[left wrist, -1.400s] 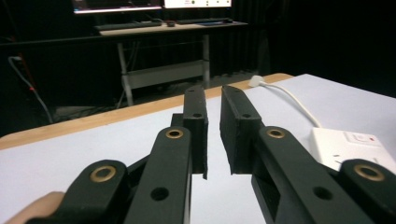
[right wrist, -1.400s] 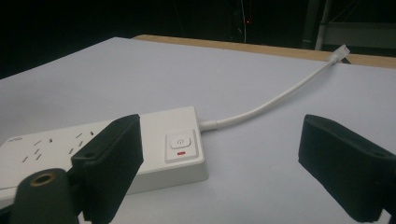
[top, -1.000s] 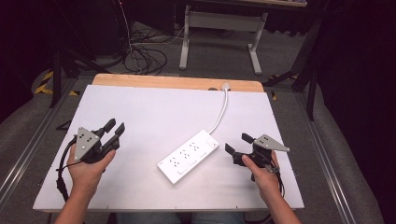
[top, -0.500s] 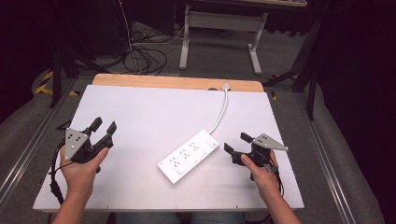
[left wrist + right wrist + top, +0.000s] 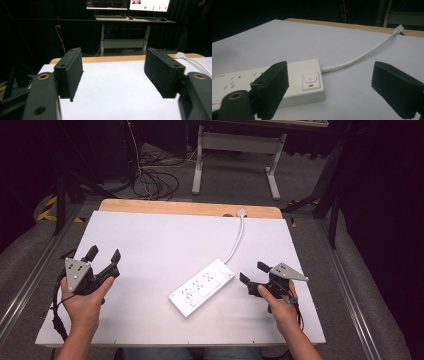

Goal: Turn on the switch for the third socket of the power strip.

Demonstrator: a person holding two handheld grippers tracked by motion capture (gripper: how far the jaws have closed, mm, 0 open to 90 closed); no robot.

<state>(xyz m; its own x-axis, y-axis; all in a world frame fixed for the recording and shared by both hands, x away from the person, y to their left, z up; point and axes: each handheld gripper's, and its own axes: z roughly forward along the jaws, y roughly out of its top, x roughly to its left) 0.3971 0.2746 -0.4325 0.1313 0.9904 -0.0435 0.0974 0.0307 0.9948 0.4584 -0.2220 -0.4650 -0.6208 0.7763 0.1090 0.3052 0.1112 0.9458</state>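
A white power strip (image 5: 202,286) lies diagonally in the middle of the white table (image 5: 165,240); its switch end (image 5: 311,80) points at my right gripper, and its white cable (image 5: 236,242) runs to the table's far edge. My right gripper (image 5: 255,273) is open just right of the strip, near its switch end, with nothing between its jaws. Near the table's left edge my left gripper (image 5: 103,255) is also open and holds nothing; it faces across bare table (image 5: 112,87) toward the far edge.
A wooden strip (image 5: 190,209) borders the table's far edge. Beyond it stand a desk frame (image 5: 235,150) and loose cables (image 5: 155,180) on the floor. Monitors (image 5: 127,3) glow on a far desk.
My left gripper has drawn back to the left and toward the person, away from the power strip. The right gripper has hardly moved.
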